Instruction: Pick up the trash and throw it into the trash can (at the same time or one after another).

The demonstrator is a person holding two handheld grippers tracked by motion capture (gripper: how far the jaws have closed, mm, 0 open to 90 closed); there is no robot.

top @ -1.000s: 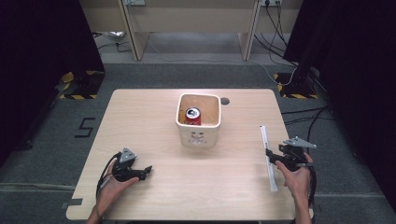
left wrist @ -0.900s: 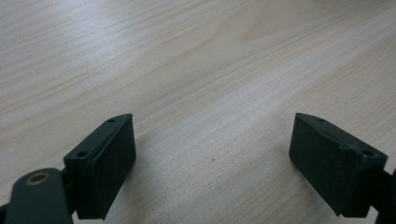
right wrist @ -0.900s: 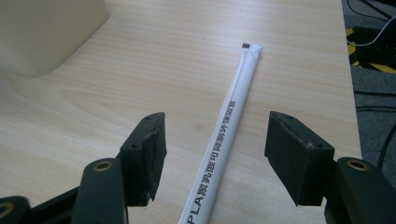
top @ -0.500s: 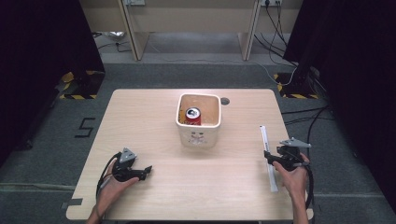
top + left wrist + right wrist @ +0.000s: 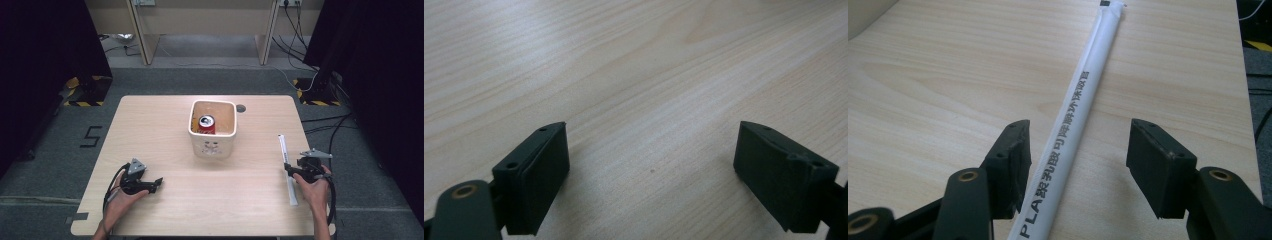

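A long white wrapped straw (image 5: 1075, 120) is seen lying flat on the desk (image 5: 165, 130), close to the right edge and about parallel to it. The right hand-held gripper (image 5: 1075, 167) is held low over the near part of this straw, and the straw passes between its two jaws. In the right gripper view a gap is seen between the right jaw and the straw, while the left jaw stands just beside the paper wrapper; the straw is not yet clamped, so this gripper is released, although its jaws have just been closing. In the high view the same right hand-held gripper (image 5: 292, 171) is found near the front right corner of the desk.

The left hand-held gripper (image 5: 157, 182) is held near the front left corner of the desk. Its jaws are spread wide over bare wood and nothing is grasped between them.

A white square container (image 5: 212, 146) is placed at the middle of the desk, toward the far edge, and a red can (image 5: 206, 123) is standing upright inside it.
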